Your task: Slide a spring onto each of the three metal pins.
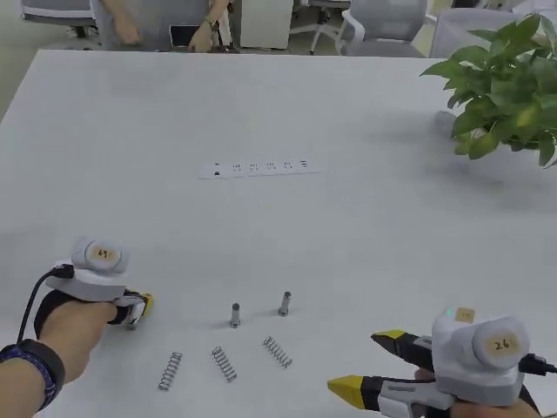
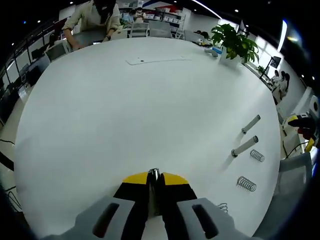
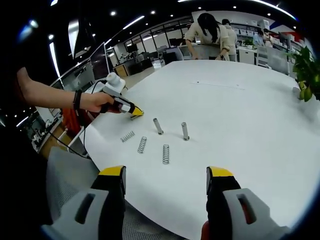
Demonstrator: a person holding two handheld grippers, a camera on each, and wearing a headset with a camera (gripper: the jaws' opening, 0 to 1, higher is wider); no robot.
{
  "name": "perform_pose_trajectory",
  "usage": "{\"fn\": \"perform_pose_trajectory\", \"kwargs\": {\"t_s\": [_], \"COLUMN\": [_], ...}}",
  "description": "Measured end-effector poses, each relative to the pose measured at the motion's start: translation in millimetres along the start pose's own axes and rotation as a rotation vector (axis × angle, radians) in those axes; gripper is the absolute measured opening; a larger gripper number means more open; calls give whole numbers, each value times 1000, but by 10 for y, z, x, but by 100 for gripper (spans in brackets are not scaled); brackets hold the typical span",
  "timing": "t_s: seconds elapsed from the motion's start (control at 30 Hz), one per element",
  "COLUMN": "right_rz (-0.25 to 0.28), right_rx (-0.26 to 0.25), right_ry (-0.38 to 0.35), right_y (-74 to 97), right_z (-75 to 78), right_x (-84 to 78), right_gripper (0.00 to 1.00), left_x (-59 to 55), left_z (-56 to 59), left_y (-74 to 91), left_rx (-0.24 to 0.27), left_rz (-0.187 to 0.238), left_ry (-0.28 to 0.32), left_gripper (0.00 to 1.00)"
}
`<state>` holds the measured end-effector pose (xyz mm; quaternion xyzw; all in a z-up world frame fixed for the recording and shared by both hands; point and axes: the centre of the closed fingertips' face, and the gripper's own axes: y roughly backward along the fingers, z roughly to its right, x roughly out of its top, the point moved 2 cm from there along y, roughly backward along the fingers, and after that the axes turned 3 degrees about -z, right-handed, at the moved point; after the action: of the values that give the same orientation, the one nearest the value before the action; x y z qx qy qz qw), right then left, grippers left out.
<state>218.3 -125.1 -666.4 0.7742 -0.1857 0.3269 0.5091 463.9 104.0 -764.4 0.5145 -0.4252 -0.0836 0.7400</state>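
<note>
White table (image 1: 365,226) fills most of the head view, with a power strip (image 1: 261,168) lying flat mid-frame and a potted plant (image 1: 505,83) in the upper right. My left gripper (image 1: 135,309) sits at lower left. In the left gripper view its yellow-tipped jaws are pinched tight on one metal pin (image 2: 153,173), whose tip pokes out between them. The other two pins (image 1: 235,315) (image 1: 285,303) stand upright at bottom centre, near each other. All three springs (image 1: 171,370) (image 1: 224,363) (image 1: 277,352) lie loose on the table just below them, none touching a pin. My right gripper (image 1: 365,361) is at lower right, jaws spread wide with nothing between them.
</note>
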Motion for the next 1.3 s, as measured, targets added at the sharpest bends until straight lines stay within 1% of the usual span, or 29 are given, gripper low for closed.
{"fn": "perform_pose_trajectory", "kwargs": {"t_s": [0.13,0.23,0.27,0.37,0.47,0.57,0.7,0.93,1.3], "right_rz": [-2,0,0,2,3,9,12,18,23], "right_rx": [1,2,1,1,-1,-5,-9,-8,1], "right_ry": [2,3,4,4,6,3,1,-1,2], "right_y": [-4,-7,-6,0,9,25,40,45,38], "right_z": [1,2,3,3,11,24,51,58,37], "right_x": [5,7,7,3,3,4,-5,-16,-22], "right_gripper": [64,64,64,64,64,64,64,64,63], "left_x": [-9,-9,-8,-12,-31,-58,-78,-49,-39], "left_z": [0,16,17,15,23,21,20,32,94], "left_y": [9,7,9,11,16,27,65,155,252], "left_rx": [3,17,19,25,22,26,30,40,46], "left_rz": [-13,-23,-25,-32,-41,-44,-37,-13,15], "left_ry": [0,-20,-19,16,40,40,52,57,72], "left_gripper": [1,0,0,0,0,0,0,0,0]}}
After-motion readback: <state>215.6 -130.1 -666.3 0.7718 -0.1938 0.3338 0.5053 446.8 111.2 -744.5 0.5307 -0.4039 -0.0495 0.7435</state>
